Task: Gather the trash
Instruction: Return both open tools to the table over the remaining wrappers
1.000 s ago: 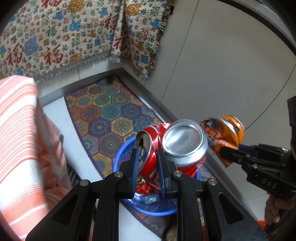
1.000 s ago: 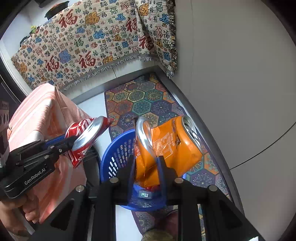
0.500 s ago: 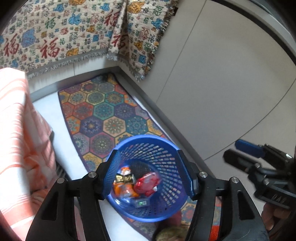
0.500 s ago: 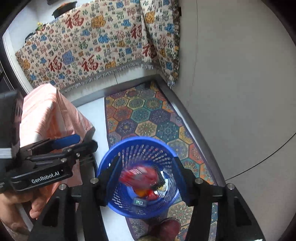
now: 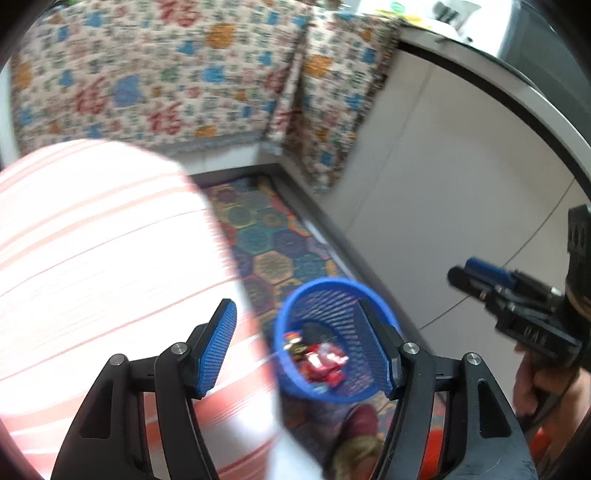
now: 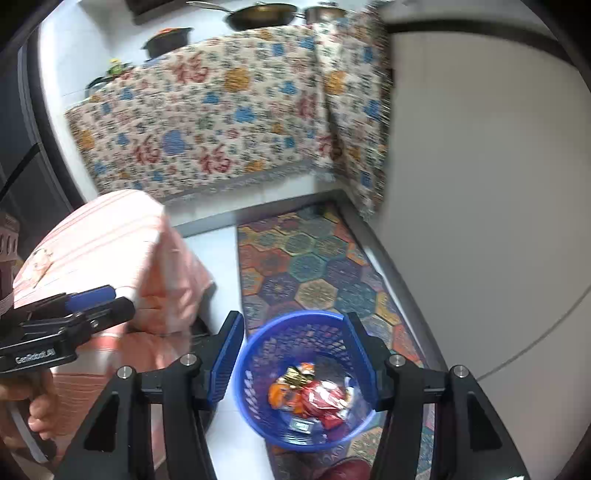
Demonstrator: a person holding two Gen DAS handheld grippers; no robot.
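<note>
A hexagon-patterned rug (image 6: pixel 310 266) runs along the floor beside the white cabinet (image 6: pixel 480 184). At far, a patterned cloth (image 6: pixel 221 122) drapes the desk, with pans (image 6: pixel 264 14) on top. A striped orange cloth (image 6: pixel 107 251) lies left.

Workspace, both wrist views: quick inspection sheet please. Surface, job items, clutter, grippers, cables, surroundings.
Surface: pale floor with a hexagon-patterned rug.
Job's things: blue basket stands on the rug's edge; crushed red can and orange can lie inside with other scraps.
Clutter: nothing seen loose on the floor.
Grippers: left gripper jaws opening, nothing between them; right gripper open, empty.
Cables: nothing seen.
Surroundings: striped orange cloth on the left, patterned cloth draped behind, pans above it.
</note>
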